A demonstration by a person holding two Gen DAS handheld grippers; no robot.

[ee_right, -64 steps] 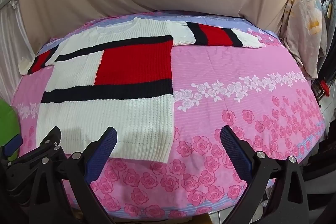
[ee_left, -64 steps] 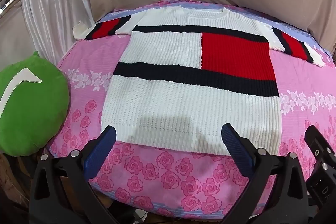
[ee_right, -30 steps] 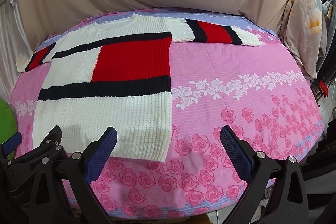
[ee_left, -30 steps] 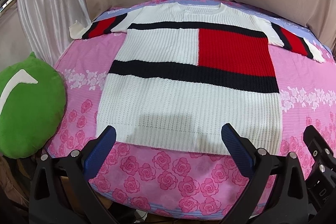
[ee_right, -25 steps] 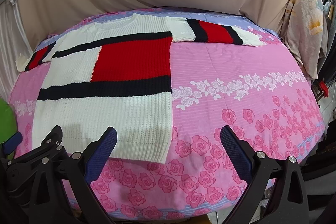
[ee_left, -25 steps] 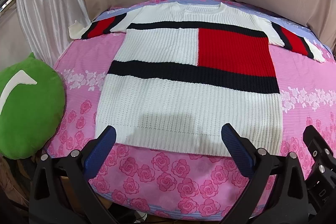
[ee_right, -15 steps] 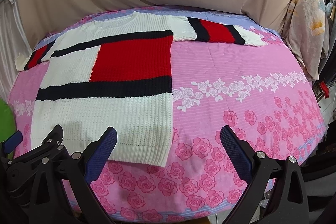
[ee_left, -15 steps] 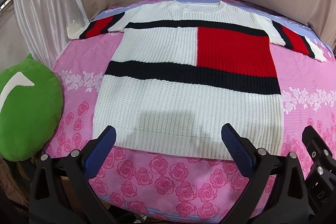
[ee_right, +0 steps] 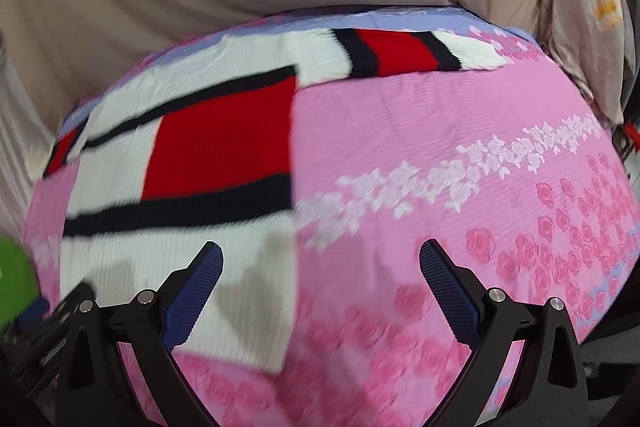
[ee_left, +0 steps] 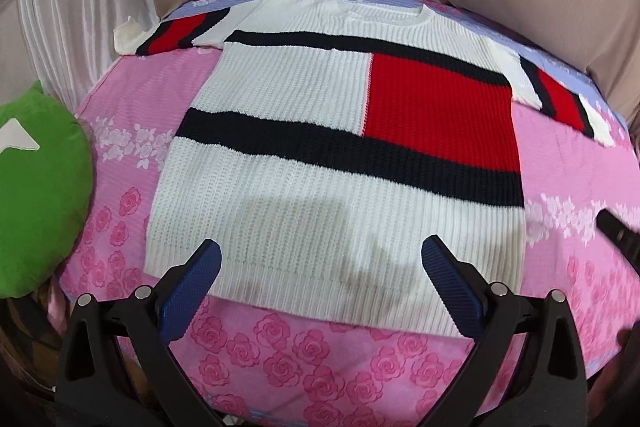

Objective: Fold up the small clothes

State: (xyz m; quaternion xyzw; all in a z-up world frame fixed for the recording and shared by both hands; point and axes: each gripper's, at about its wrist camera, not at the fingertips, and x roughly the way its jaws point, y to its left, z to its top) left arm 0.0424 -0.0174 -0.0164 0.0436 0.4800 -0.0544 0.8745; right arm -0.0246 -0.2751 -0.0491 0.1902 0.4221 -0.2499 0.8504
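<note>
Both tools have moved in closer over the sweater's near hem since a moment ago — the right view is now blurred by motion. A white knit sweater (ee_left: 320,155) with navy bands and a red block lies flat on a pink rose-print bedspread (ee_left: 304,355), sleeves spread at the far edge. The left tool (ee_left: 320,279) hovers over the hem, jaws wide, holding nothing. The right tool (ee_right: 320,279) hovers at the sweater's right near corner — also wide and empty. A green cushion (ee_left: 36,187) sits left.
</note>
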